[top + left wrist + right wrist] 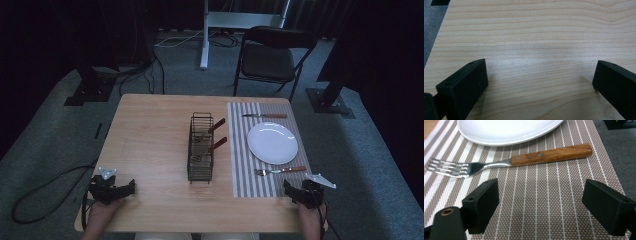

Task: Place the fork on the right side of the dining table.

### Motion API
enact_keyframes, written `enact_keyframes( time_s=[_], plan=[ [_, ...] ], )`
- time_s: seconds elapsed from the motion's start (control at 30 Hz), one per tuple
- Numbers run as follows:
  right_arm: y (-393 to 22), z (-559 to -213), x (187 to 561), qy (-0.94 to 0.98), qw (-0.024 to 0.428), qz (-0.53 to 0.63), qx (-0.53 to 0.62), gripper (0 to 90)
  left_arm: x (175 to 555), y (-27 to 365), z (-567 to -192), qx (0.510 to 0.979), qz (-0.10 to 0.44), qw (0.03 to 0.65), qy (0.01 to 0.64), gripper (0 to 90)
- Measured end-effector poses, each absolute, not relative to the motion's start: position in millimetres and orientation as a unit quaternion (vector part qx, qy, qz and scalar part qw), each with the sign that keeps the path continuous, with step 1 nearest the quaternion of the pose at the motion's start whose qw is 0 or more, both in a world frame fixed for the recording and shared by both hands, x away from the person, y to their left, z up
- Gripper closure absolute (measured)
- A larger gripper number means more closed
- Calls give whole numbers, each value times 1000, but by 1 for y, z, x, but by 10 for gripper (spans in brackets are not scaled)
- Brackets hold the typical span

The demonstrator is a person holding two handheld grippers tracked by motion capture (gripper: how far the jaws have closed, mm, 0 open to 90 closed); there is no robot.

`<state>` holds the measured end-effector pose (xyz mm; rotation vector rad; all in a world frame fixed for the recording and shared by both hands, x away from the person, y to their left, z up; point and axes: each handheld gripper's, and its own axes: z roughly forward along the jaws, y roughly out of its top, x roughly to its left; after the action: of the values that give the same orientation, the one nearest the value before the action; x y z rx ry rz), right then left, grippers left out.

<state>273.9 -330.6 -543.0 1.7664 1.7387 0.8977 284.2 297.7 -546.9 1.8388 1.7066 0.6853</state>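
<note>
A fork (pixel 280 170) with a wooden handle lies on the striped placemat (pixel 240 170), just on my side of the white plate (pixel 272 142). A knife (pixel 265 116) with a wooden handle lies beyond the plate. My right gripper (pixel 291 192) rests at the mat's near right corner. In the right gripper view its jaws (pixel 541 195) stand wide open over bare mat (pixel 544 217), with the fork (pixel 549 156) a little ahead of them and the plate (pixel 509 130) behind it. My left gripper (pixel 131 187) sits at the table's near left corner, open (pixel 540 75) over bare wood.
A black wire basket (pixel 201 147) holding wooden-handled cutlery stands mid-table, left of the mat. The wooden table (pixel 150 135) has its left edge close to my left gripper. A folding chair (pixel 270 60) stands beyond the far edge, and cables lie on the floor.
</note>
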Motion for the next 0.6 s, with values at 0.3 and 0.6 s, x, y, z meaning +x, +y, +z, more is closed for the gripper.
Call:
enact_keyframes(
  time_s=[0.3, 0.6],
  plan=[
    [-326, -546, 264, 641, 270, 321, 643, 134, 284, 298, -547, 682, 254, 267, 632, 3],
    [-320, -549, 255, 650, 289, 311, 630, 134, 284, 298, -547, 682, 254, 267, 632, 3]
  ],
)
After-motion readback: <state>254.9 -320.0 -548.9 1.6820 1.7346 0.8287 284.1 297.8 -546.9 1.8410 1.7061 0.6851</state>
